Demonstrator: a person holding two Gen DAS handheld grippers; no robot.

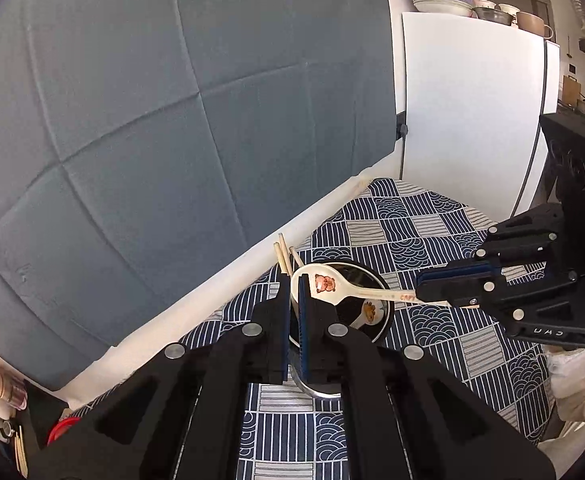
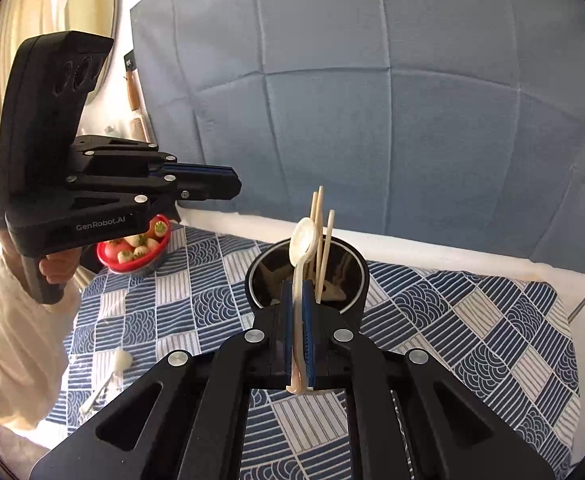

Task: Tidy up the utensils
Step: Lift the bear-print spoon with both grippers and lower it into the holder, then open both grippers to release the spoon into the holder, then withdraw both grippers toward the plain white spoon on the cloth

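Right gripper (image 2: 301,304) is clamping the handle of a cream ceramic soup spoon (image 2: 303,240), holding its bowl over the round stainless-steel utensil cup (image 2: 352,258) that is standing on the blue-and-white patterned tablecloth (image 2: 472,320). Pale wooden chopsticks (image 2: 324,240) are leaning inside the cup. Left gripper (image 2: 236,184) is hovering with jaws together, empty. Only the left wrist view is showing the bear print on the spoon (image 1: 326,282); only the right wrist view is showing a red bowl of strawberries (image 2: 132,252) and a white brush (image 2: 110,376).
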